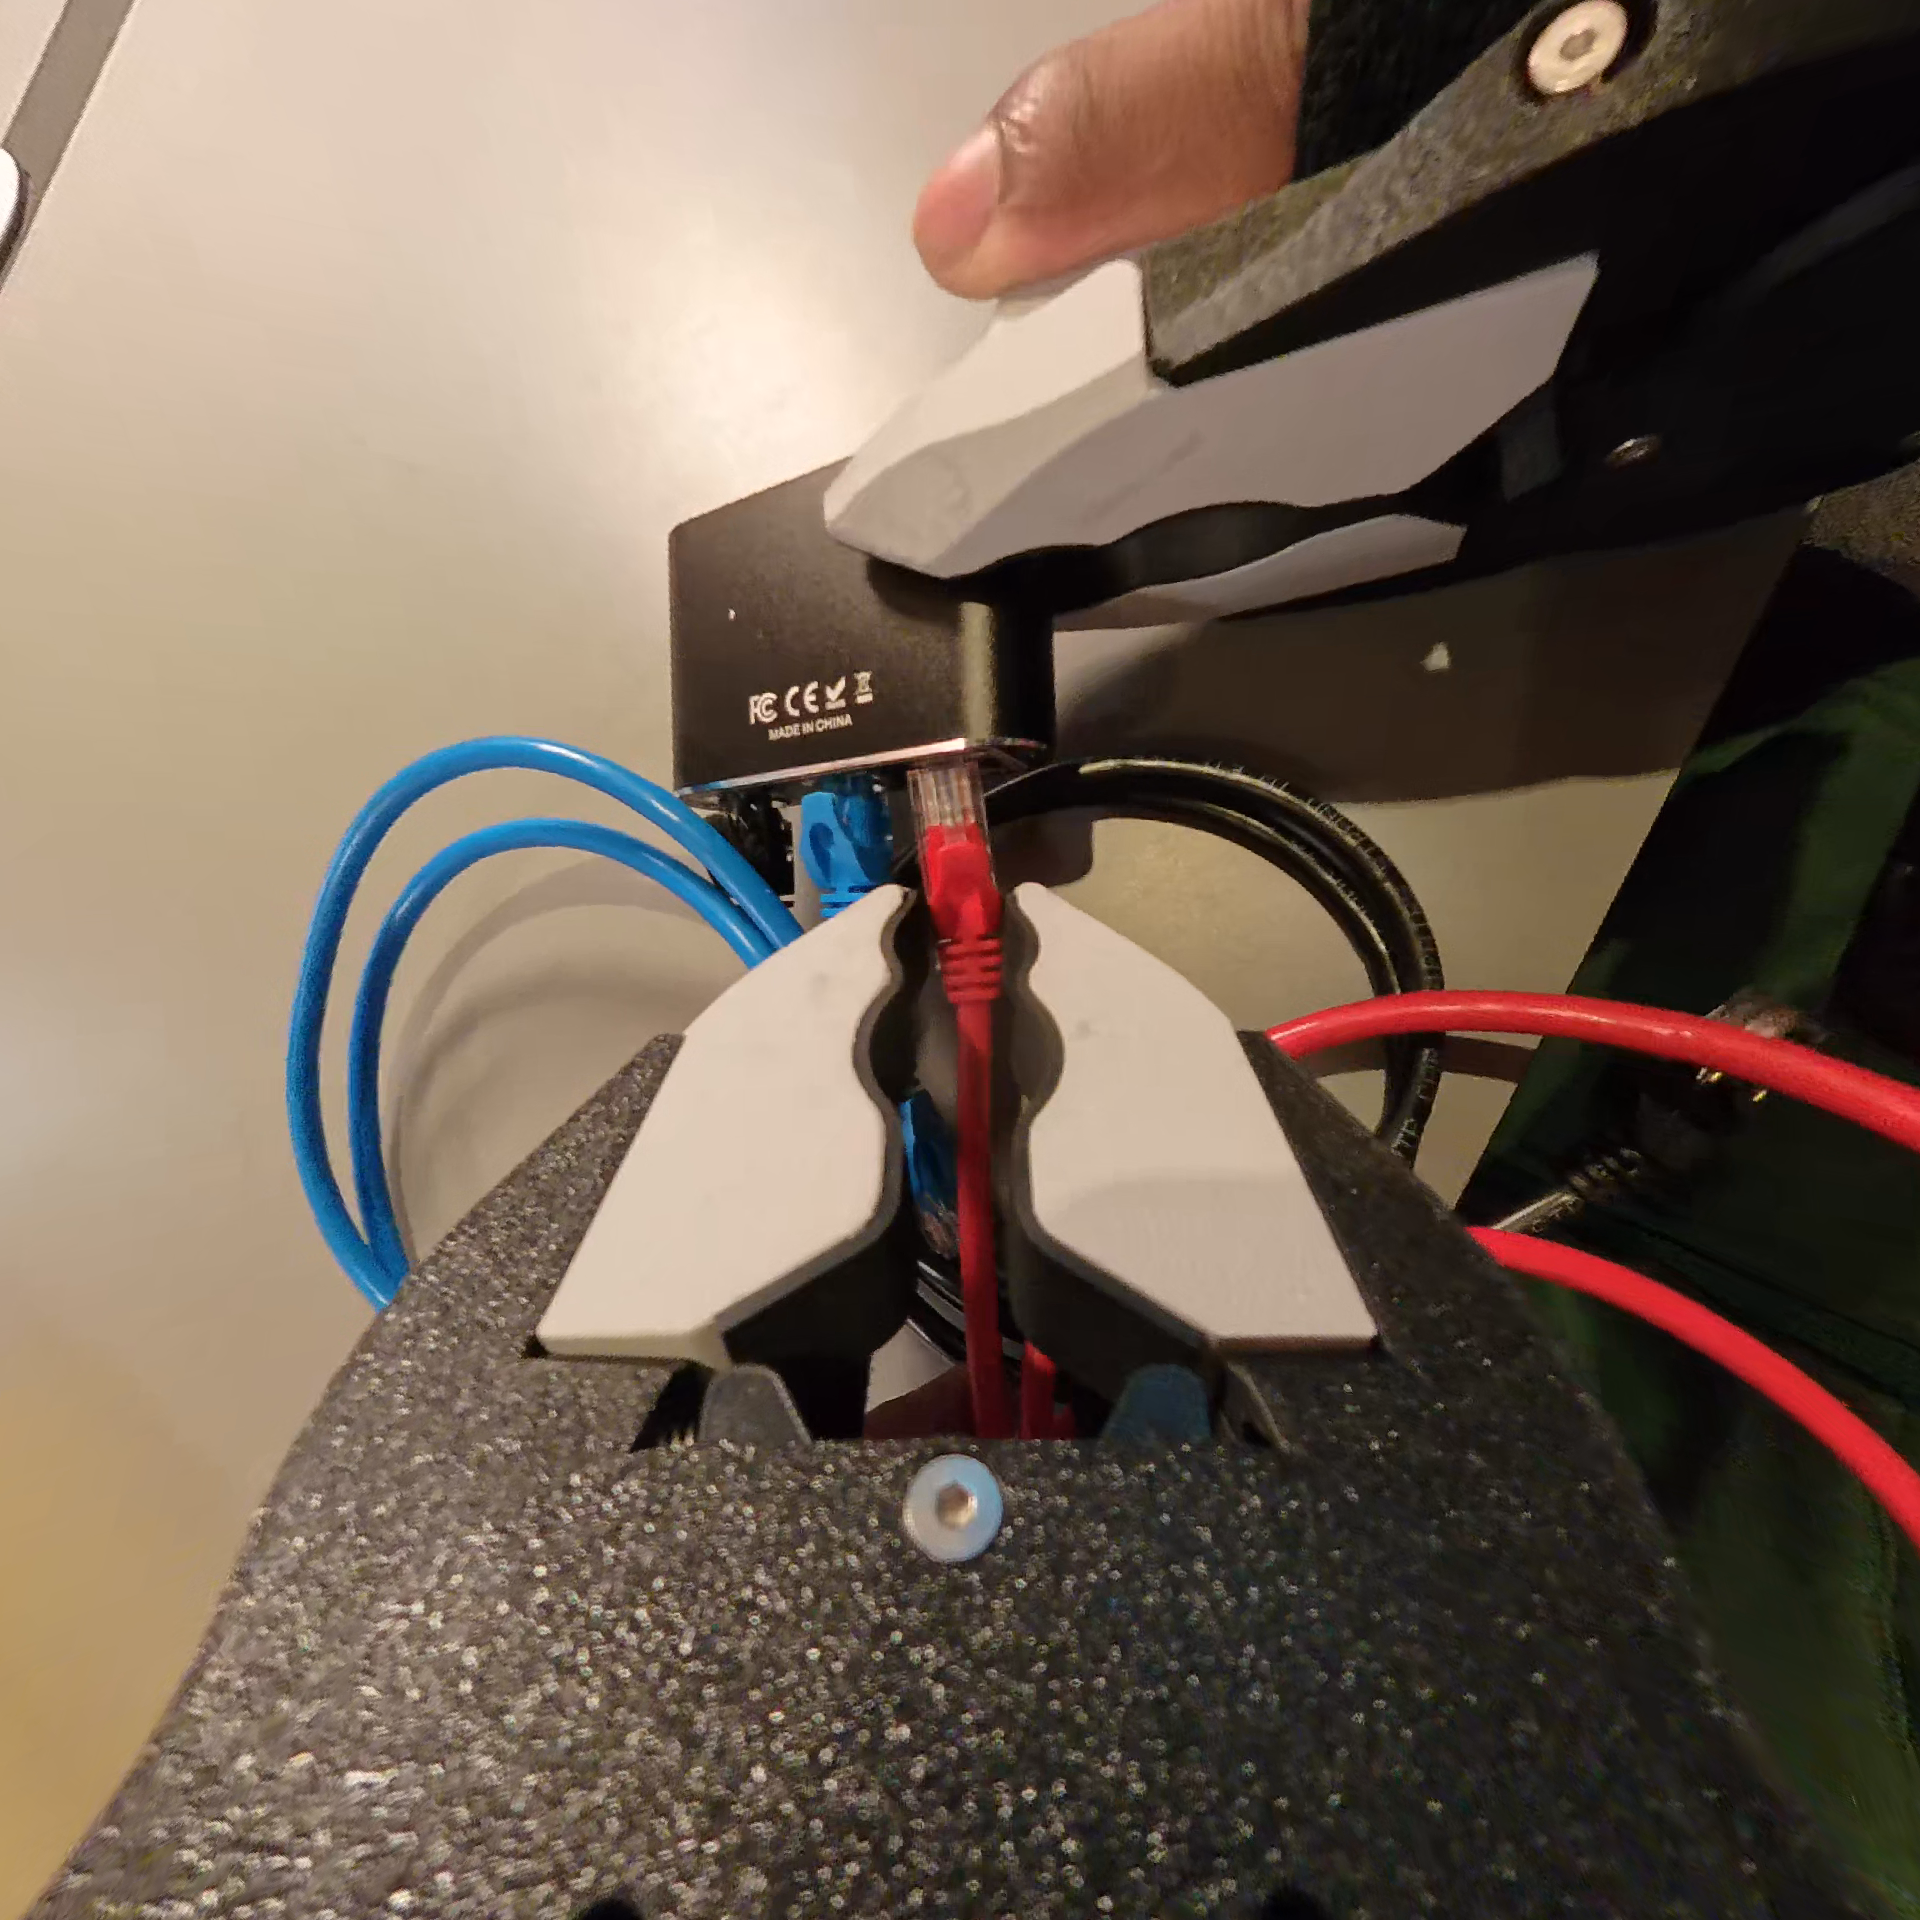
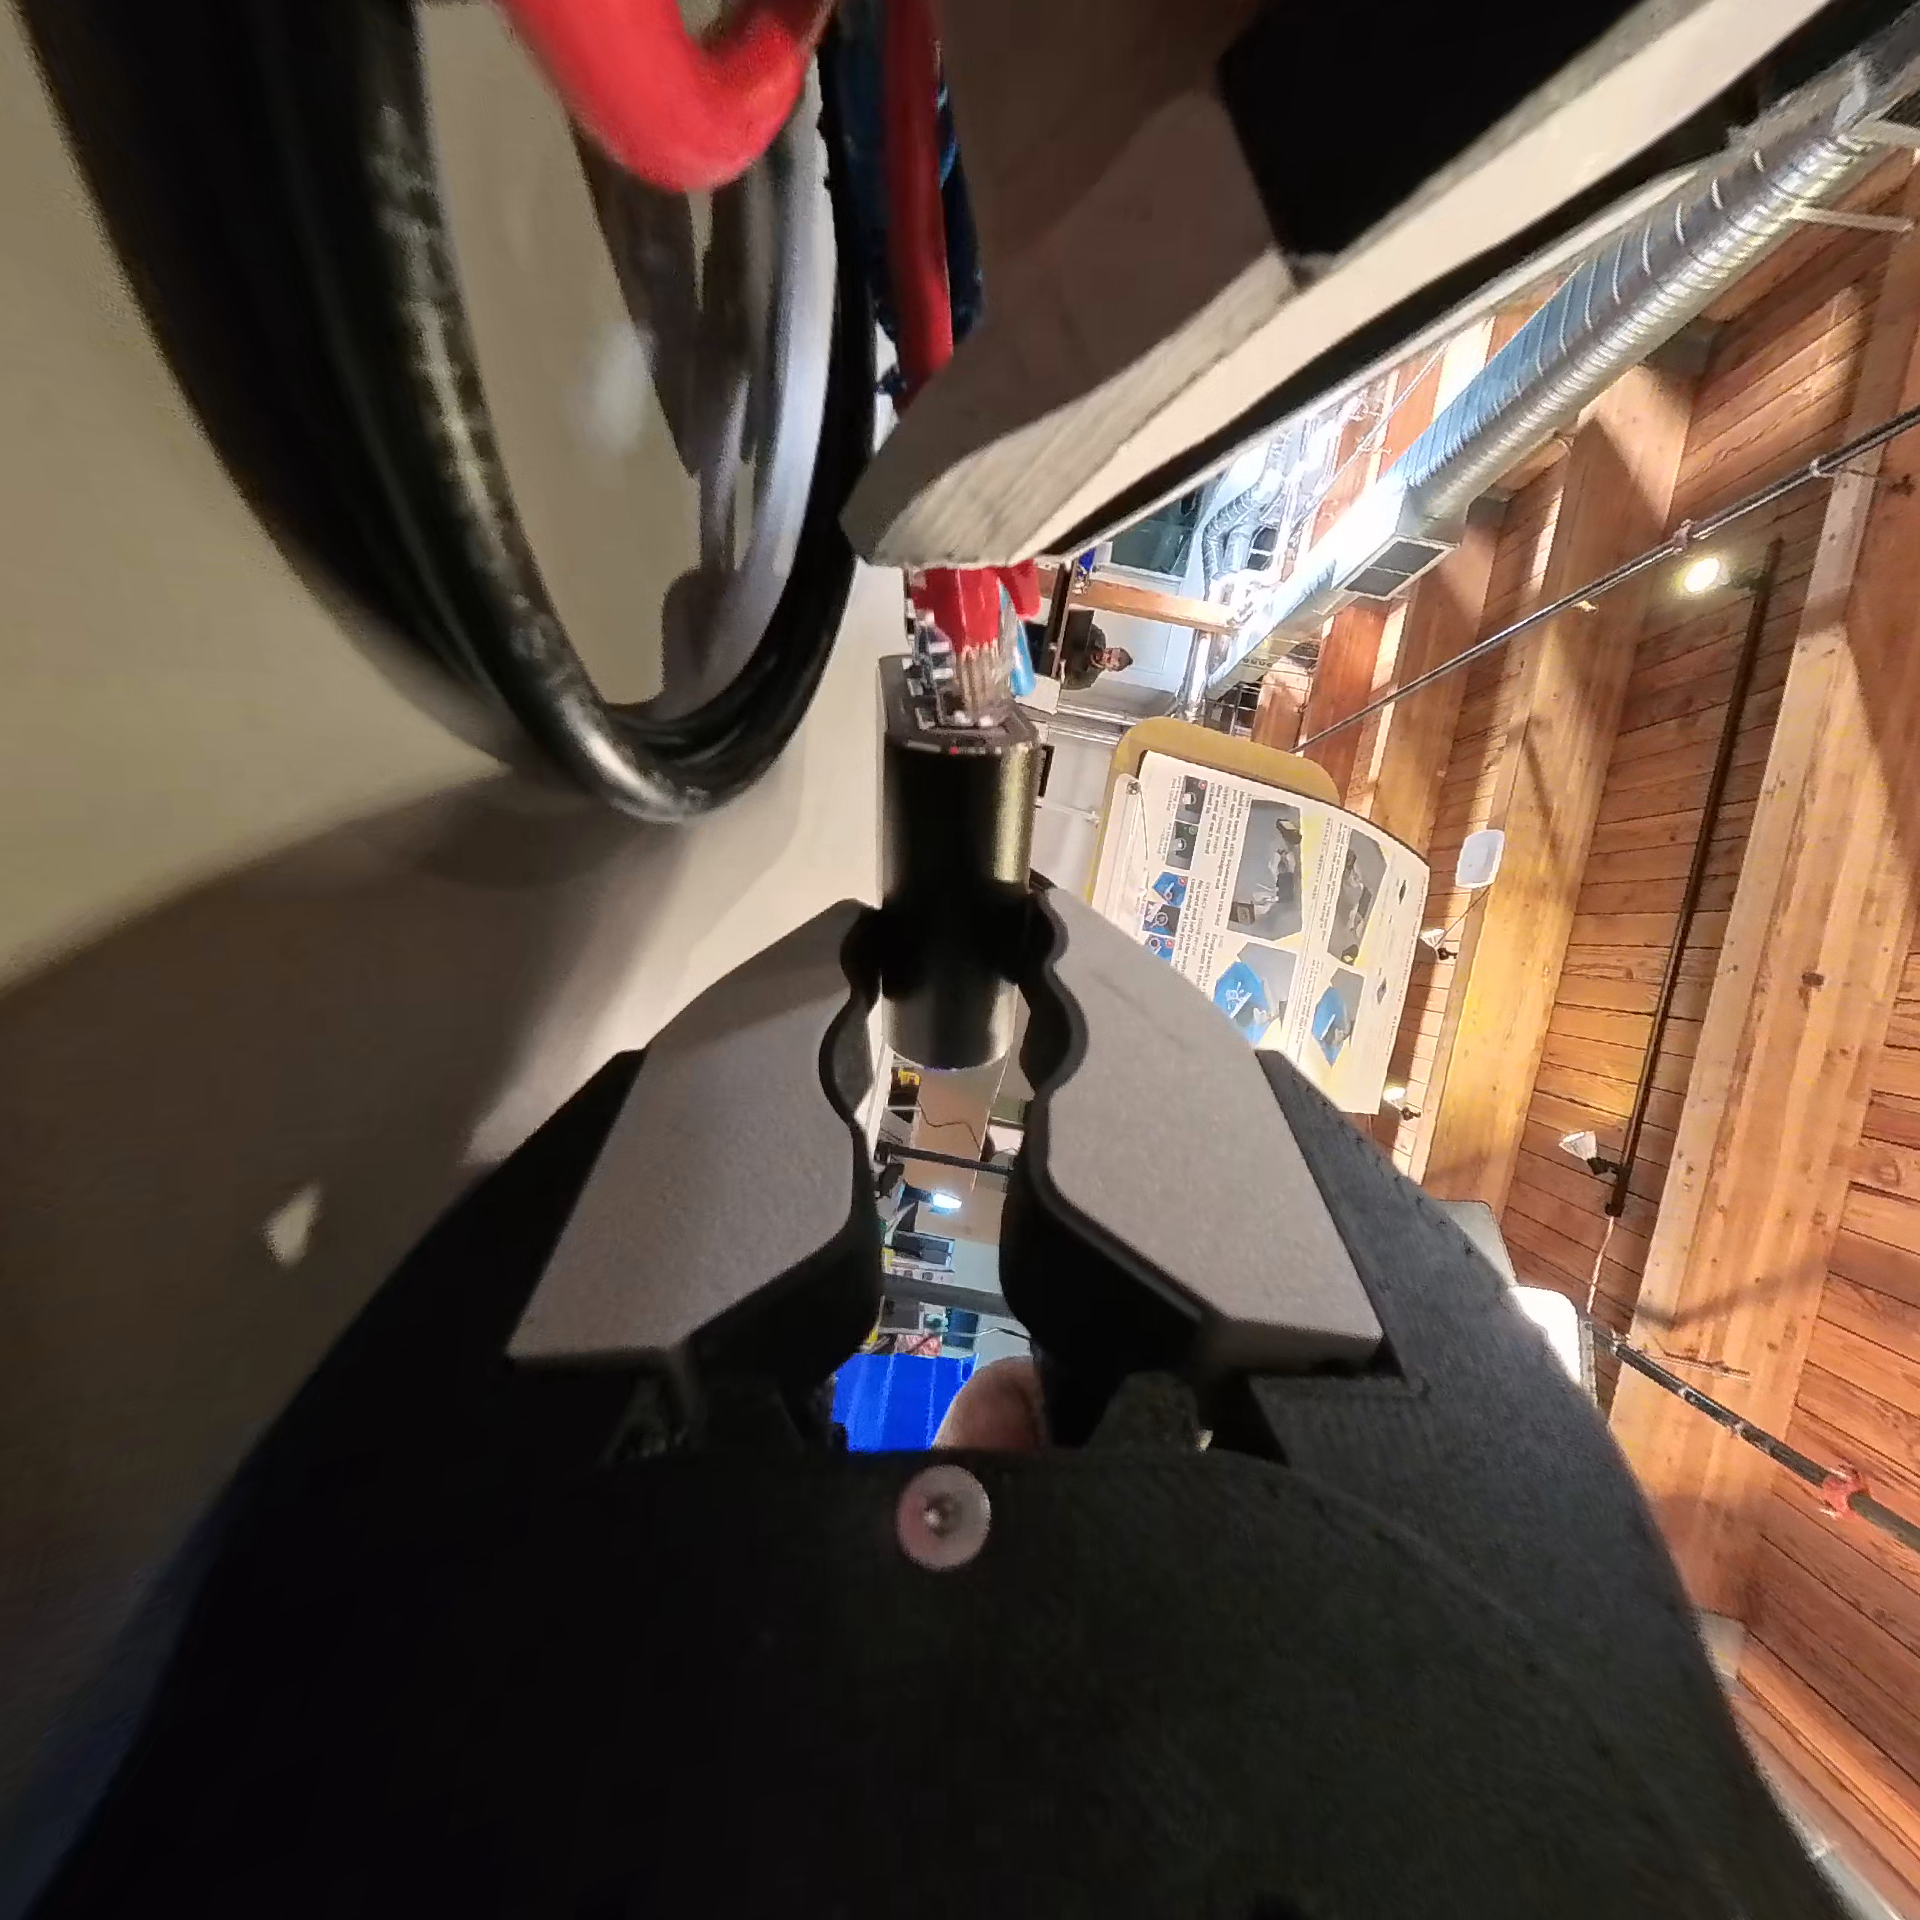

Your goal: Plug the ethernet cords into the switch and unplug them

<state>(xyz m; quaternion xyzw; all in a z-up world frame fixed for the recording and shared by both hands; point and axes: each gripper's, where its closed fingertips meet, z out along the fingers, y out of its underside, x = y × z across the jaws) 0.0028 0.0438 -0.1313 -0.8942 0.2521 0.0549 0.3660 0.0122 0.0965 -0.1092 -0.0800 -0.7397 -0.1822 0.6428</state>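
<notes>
My left gripper [image 1: 961,914] is shut on the red ethernet cord's plug [image 1: 966,935]. The plug's clear tip [image 1: 943,795] sits at the port edge of the black switch [image 1: 821,644]. A blue cord's plug [image 1: 842,842] sits in the port beside it, and its cable [image 1: 343,987] loops left. My right gripper [image 2: 951,935] is shut on the switch's end [image 2: 956,831]. It reaches in from the upper right in the left wrist view [image 1: 935,561]. The red plug [image 2: 966,613] shows at the switch's far end, under a left gripper finger [image 2: 1039,468].
A black cable [image 1: 1392,935] coils right of the switch on the beige table [image 1: 364,520]. Red cord loops [image 1: 1558,1023] run off to the right over green cloth [image 1: 1714,935]. A thumb [image 1: 1091,156] rests on the right gripper. A poster board [image 2: 1278,914] and a wooden wall [image 2: 1714,935] lie beyond. The left gripper's tips are roughly 6 cm from the right gripper's.
</notes>
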